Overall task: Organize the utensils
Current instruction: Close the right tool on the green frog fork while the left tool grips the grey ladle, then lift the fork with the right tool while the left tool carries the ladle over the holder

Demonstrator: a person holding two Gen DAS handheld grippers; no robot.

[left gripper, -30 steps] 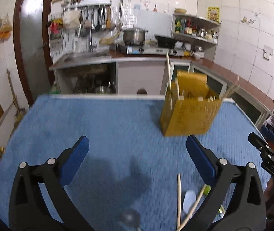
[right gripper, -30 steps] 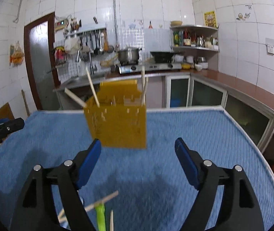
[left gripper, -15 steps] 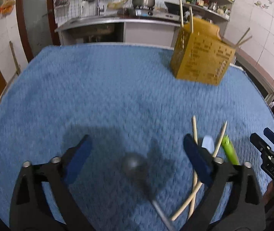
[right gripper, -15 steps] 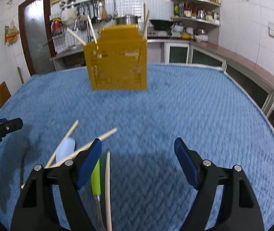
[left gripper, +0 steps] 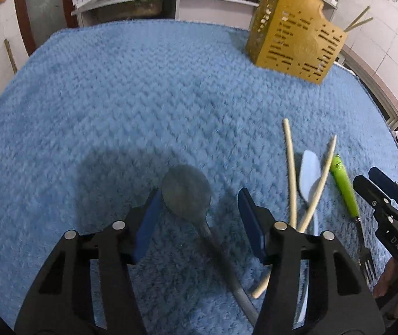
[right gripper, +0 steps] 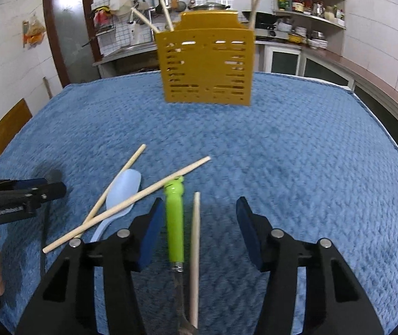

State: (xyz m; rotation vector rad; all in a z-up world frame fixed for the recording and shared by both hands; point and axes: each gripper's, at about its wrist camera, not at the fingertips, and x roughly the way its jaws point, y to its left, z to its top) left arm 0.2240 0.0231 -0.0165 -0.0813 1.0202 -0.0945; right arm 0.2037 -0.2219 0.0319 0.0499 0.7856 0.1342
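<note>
While both grippers hang low over the loose cutlery, their jaws have just been closing yet grip nothing. Nearest in its own view, the left gripper [left gripper: 199, 198] straddles the dull grey metal spoon [left gripper: 186, 191], whose bowl lies between the blue pads; one pad looks just beside the bowl's edge, the other stands clear, so this reads as lining up for a pinch rather than a hold. Likewise the right gripper [right gripper: 199, 209] frames the fork with the bright green plastic handle [right gripper: 174, 223] and a pale wooden chopstick [right gripper: 195, 251] lying alongside it; neither pad presses on either, and having two things in the gap probably risks catching the wrong one. Just beyond, a light blue plastic spoon [right gripper: 123, 192] lies under two crossed wooden chopsticks [right gripper: 132, 201], a tangle likely left for later because those sticks would have to come off first. All of it rests on the blue quilted cloth [right gripper: 310, 167] covering the table. Farthest off stands the slotted mustard-yellow plastic utensil holder [right gripper: 207, 64], upright, with several chopsticks already poking from its top, presumably where these pieces are meant to go.
</note>
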